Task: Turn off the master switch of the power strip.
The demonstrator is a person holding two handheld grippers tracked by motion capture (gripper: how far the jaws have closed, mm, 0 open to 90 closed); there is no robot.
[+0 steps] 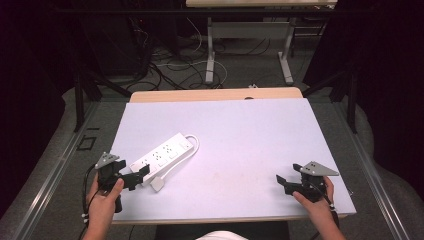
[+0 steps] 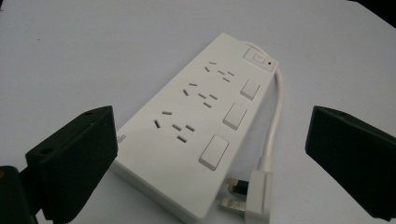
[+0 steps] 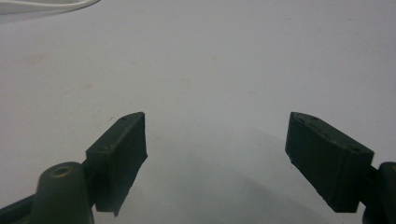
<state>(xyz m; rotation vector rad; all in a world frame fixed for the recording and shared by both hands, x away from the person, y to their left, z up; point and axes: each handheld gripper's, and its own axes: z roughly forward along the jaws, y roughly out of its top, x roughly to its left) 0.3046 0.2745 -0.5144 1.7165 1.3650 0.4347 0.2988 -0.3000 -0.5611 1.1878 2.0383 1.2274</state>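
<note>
Left gripper (image 2: 210,154), jaws apart, faces the power strip (image 2: 196,126) centre-frame; right gripper (image 3: 215,158), jaws apart, over bare worktop (image 3: 224,60).

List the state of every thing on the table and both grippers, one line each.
power strip: lying flat, sockets up and unused
plug: unplugged, on the table beside the strip's near end
left gripper: open, empty, strip's near end between its jaws
right gripper: open, empty, over bare table
</note>
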